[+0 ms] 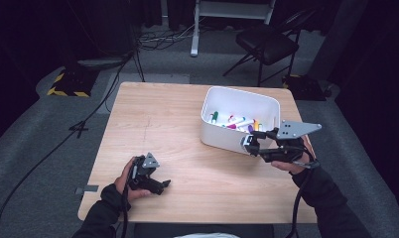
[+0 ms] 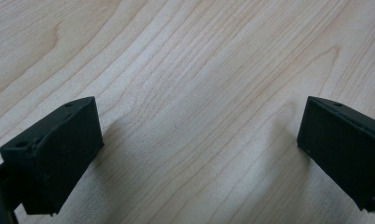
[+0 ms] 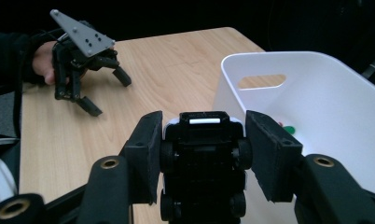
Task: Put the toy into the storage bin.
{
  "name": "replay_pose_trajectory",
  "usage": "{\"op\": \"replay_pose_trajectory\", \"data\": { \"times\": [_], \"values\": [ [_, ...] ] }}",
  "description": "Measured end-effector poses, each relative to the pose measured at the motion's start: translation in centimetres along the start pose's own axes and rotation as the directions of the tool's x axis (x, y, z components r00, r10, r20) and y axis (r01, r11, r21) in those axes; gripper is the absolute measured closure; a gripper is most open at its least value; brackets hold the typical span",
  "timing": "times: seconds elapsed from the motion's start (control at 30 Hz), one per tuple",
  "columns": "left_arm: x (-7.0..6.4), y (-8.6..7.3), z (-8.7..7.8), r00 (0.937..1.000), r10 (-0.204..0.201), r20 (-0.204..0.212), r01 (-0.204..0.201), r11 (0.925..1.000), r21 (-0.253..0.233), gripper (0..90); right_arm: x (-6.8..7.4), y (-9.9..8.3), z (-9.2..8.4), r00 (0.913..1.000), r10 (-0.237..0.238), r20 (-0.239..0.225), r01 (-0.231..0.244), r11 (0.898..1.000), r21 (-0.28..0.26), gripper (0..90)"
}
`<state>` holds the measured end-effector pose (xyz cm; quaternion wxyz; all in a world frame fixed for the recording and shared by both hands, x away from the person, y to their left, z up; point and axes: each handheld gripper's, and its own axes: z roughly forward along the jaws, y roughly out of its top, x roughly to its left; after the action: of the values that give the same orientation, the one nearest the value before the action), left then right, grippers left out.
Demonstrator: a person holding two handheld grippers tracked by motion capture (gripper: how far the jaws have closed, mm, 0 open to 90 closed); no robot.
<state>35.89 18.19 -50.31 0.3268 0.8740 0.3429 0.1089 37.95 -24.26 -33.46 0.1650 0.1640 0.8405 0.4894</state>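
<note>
My right gripper [image 1: 252, 145] is shut on a small toy car [image 1: 247, 141], held in the air by the near wall of the white bin [image 1: 239, 90]. In the right gripper view the car [image 3: 202, 154] shows its black underside and wheels, squeezed between both pads of the right gripper [image 3: 202, 140], with the bin's wall [image 3: 335, 107] just to the right. Several colourful small toys [image 1: 234, 121] lie inside the bin. My left gripper [image 1: 162, 186] rests open on the wooden table [image 1: 163, 119] at the front left, also seen as the left gripper [image 3: 109, 95] and the left gripper [image 2: 199, 149] with bare wood between its jaws.
A black folding chair [image 1: 267, 42] stands beyond the table's far right corner. Cables [image 1: 163, 37] and a white stand leg [image 1: 195, 29] lie on the grey floor behind. A yellow-and-black striped base [image 1: 68, 82] sits off the far left corner.
</note>
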Motion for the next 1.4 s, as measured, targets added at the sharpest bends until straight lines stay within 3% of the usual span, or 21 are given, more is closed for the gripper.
{"op": "replay_pose_trajectory", "data": {
  "times": [0.7, 1.4],
  "values": [
    [0.0, 0.0, 0.0, 1.0, 0.0, 0.0, 0.0, 1.0, 0.0, 0.2, -3.7, 3.0, 0.0, 0.9968, 0.031, 0.074, -0.031, 0.999, -0.008, 48.9],
    [0.0, 0.0, 0.0, 1.0, 0.0, 0.001, 0.0, 1.0, 0.0, 0.2, -7.5, 3.1, 2.2, 0.986, 0.078, 0.148, -0.085, 0.996, 0.04, 48.8]
  ]
}}
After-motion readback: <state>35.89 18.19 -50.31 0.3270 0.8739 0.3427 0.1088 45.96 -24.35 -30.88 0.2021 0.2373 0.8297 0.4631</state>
